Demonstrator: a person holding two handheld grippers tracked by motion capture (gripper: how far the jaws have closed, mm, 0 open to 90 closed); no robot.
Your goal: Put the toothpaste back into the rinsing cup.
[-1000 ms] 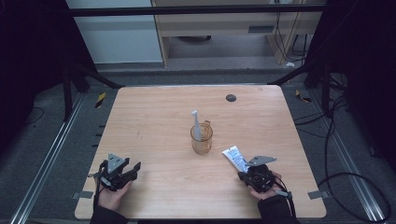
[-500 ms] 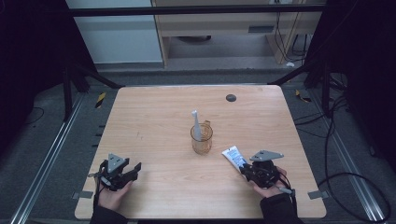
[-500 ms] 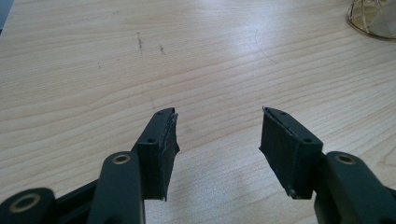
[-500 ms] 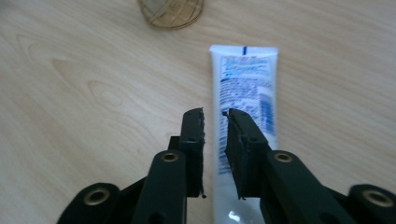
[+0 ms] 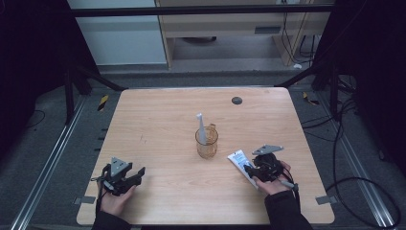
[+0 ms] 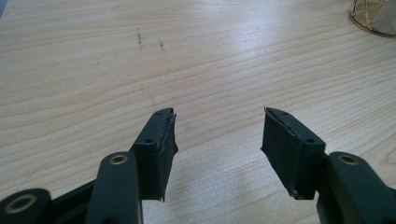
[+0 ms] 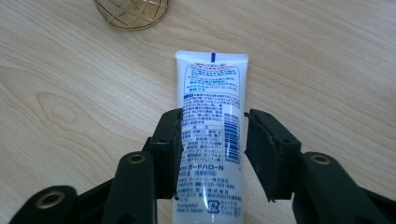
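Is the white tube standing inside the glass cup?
No, the white tube lies flat on the table between the right gripper's jaws, apart from the cup.

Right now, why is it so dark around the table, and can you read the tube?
High view: light falls on the table alone, its surroundings nearly black. Right gripper view: the tube is sharp, its print legible. Left gripper view: soft glare on the wood.
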